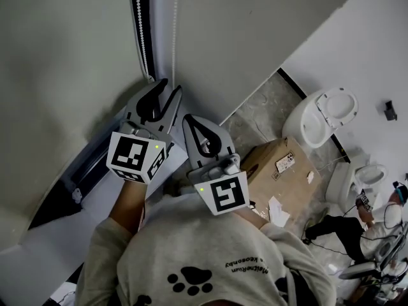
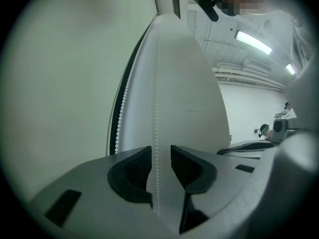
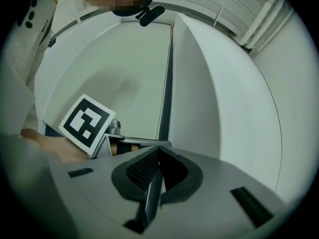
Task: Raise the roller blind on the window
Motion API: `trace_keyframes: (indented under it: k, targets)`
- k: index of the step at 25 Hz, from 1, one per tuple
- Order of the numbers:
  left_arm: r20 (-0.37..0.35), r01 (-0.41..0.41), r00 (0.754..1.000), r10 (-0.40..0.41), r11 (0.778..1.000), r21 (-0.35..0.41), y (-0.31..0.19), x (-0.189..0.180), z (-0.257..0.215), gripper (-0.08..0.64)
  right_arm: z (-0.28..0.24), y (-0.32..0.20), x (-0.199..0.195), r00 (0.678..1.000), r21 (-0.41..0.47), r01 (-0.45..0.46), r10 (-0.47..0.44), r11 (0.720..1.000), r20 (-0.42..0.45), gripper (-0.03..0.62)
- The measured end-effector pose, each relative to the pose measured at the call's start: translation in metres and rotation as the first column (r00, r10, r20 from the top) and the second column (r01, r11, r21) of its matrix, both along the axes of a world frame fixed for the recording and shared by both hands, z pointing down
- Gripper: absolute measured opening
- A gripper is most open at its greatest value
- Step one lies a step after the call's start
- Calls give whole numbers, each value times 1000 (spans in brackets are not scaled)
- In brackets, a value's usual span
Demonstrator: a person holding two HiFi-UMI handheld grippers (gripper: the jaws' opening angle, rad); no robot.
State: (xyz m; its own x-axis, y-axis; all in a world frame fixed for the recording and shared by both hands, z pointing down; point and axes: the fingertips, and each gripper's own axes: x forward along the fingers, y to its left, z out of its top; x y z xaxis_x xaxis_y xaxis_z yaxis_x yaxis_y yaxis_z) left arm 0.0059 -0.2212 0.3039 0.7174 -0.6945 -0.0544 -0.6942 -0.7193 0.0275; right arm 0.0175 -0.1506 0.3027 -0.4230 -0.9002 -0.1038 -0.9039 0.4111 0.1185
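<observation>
The roller blind (image 1: 64, 50) hangs grey-green on the left, with its white bead chain (image 1: 174, 37) running down beside it in two strands. My left gripper (image 1: 167, 89) is open around the right strand. In the left gripper view that bead chain (image 2: 157, 108) passes through the gap of the left gripper (image 2: 160, 158) without either pad pressing it, and the blind (image 2: 60, 73) fills the left side. My right gripper (image 1: 189, 118) sits just below and to the right of the left one. The right gripper (image 3: 158, 156) is shut, with a thin line of beads trailing from its closed jaws.
A white window reveal (image 1: 255, 37) stands right of the chain, and a white sill (image 1: 38, 247) lies at lower left. On the floor below are a cardboard box (image 1: 280, 167), two white toilets (image 1: 322, 116) (image 1: 366, 174) and a person (image 1: 357, 228) crouching at the right edge.
</observation>
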Motion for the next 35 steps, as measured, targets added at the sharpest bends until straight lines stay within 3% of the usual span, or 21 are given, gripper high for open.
trace_keyframes:
  k: [11,17,24,31,33,35]
  targets:
    - [30,-26,999,27,1000,-15,-19,4,1,117,1,0,4,1000,5,4,-4,1000,4,9]
    - [54,-46,997,47,999,-13,-22,9,0,12,3,-4,7,1000,-8,9,-9,1000,3,9]
    - [96,-87,991,88,996,-19,0,6,14,8,2,-3,3,1000,-2,17,-17,1000,-9,9]
    - [53,-106,993,106,994,-4,28,-2,19,8,-3,-13,-12,993,-41,119,-119,992,-6,15]
    - [47,-104,993,104,995,-3,33,-6,21,8,-5,-14,-17,990,-37,139,-139,990,3,67]
    - [44,-103,994,103,995,-5,37,-9,20,8,-13,-17,-22,986,-36,164,-164,986,8,74]
